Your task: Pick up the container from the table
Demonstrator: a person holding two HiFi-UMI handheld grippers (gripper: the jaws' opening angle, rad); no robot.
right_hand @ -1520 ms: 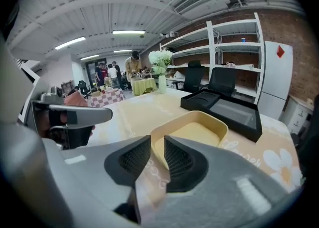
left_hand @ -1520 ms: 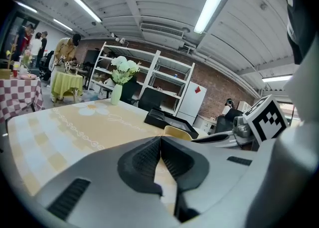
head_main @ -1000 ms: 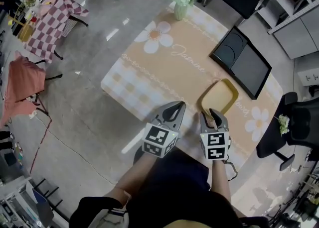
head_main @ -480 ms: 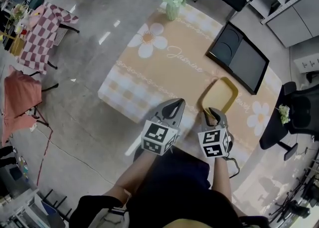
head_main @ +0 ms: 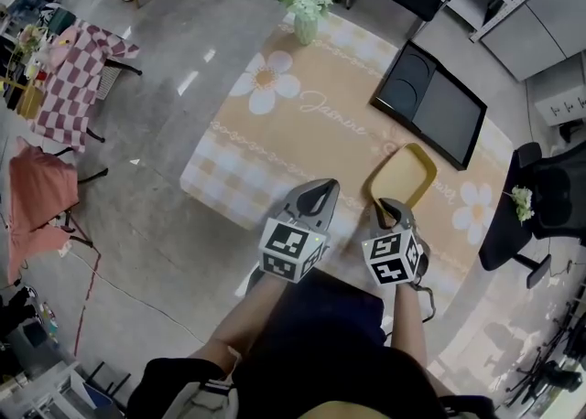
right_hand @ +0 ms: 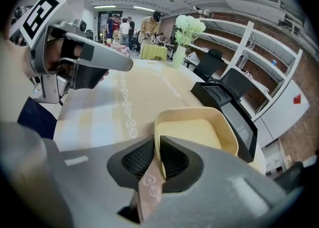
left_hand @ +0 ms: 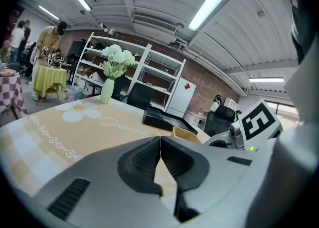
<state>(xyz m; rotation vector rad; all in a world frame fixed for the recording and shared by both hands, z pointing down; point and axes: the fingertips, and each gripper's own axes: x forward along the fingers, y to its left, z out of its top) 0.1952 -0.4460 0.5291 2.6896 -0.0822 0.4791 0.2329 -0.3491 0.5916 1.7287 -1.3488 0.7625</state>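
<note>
Container [head_main: 404, 177] on table [head_main: 302, 124], near front edge, long axis running away from right claw [head_main: 386, 208]. Right claw just closed onto its near wall, wall pinched. Left claw [head_main: 320, 191] clenched, empty, beside, farther off.
</note>
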